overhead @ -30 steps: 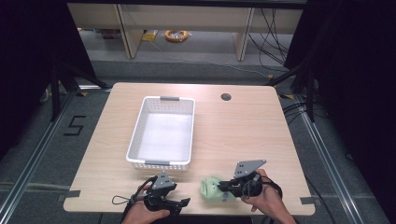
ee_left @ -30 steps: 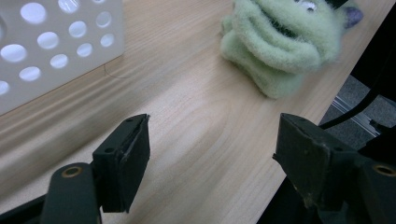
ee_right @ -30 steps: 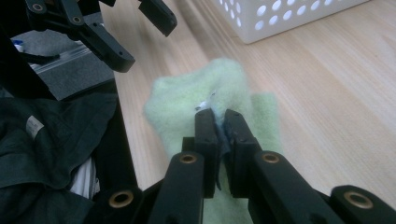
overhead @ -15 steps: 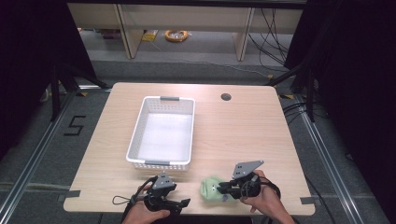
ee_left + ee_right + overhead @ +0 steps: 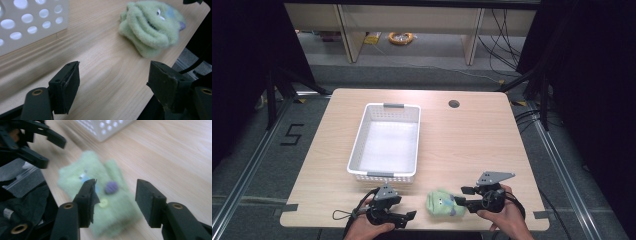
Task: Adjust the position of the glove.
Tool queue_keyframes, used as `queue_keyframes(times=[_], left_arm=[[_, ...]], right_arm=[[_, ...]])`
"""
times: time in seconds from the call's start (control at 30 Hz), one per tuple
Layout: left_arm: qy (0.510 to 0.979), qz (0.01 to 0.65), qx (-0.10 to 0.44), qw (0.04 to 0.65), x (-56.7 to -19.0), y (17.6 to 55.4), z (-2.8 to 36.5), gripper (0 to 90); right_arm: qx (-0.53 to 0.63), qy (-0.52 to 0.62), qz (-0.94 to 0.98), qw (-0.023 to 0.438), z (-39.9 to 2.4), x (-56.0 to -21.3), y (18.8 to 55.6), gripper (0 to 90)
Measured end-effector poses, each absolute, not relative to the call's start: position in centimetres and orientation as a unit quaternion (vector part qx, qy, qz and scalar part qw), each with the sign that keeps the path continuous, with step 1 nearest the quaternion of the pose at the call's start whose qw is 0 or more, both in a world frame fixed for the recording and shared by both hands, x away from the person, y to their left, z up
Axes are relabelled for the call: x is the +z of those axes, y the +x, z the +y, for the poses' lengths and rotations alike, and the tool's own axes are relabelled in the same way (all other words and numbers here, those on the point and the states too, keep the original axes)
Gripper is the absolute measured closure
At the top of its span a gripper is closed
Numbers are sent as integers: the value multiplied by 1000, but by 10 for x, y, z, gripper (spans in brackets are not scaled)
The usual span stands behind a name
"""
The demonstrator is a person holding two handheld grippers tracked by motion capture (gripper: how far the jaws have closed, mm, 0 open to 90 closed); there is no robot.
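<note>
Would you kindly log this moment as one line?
green plush toy: on table, front edge | right hand-held gripper: jaws just opening, toy released | basket: empty

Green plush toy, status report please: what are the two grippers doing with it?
Right gripper jaws just opened, toy loose on table. Left gripper open, apart. White basket beyond; nothing blocking.

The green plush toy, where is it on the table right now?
In the high view the green plush toy lies near the table's front edge, between the left gripper and the right gripper, just in front of the white basket.
</note>
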State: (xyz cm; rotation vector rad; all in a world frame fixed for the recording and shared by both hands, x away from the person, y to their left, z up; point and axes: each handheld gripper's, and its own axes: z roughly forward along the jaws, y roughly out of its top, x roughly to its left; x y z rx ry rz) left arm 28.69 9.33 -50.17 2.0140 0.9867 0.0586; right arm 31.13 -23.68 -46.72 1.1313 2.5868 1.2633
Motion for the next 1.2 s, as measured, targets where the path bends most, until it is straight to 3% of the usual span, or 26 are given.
queue_keyframes(times=[0.57, 1.2], left_arm=[[800, 395, -12, 452, -486, 308, 50, 272], [820, 397, -60, 408, -504, 318, 21, 304]], right_arm=[[389, 386, 836, 31, -238, -478, 314, 456], [360, 388, 848, 29, -228, -491, 317, 458]])
